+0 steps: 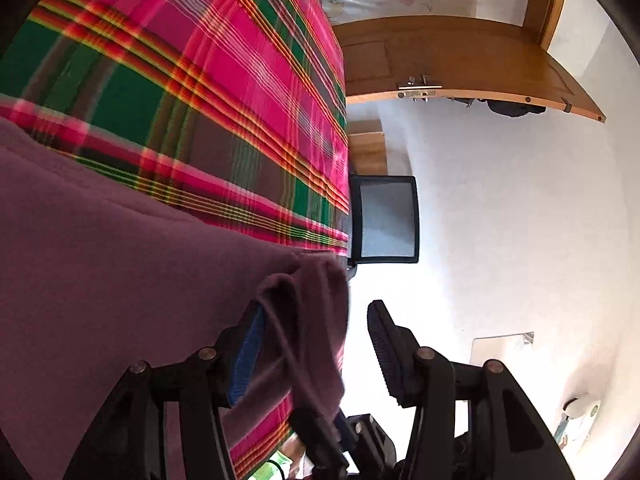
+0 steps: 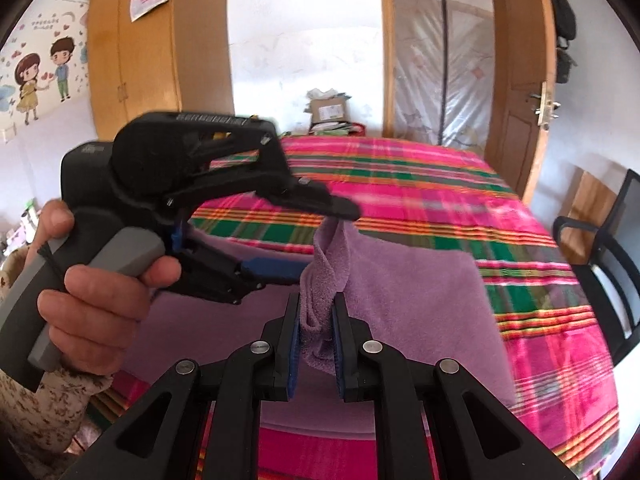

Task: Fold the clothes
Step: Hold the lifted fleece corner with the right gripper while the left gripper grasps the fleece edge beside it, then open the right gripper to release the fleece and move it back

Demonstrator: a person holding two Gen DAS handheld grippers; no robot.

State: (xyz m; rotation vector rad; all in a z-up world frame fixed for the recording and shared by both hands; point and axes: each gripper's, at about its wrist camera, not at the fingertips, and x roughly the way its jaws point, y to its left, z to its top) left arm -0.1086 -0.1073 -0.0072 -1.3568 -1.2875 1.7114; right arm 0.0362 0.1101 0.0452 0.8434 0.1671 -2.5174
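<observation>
While the right gripper [image 2: 316,344] jaws pinch the purple cloth [image 2: 420,304] (bunched), the left gripper [image 1: 316,340] jaws gape wide, gripping nothing.

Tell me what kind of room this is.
Most likely a bedroom at home: a bed under a pink-and-green plaid sheet, a tall wooden wardrobe, and cartoon wall stickers. A purple fleece garment lies on the bed.

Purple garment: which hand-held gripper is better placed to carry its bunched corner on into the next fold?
Right. The right hand-held gripper is shut on the purple garment, pinching its bunched corner. The left hand-held gripper stands open, fabric loose between its fingers.
</observation>
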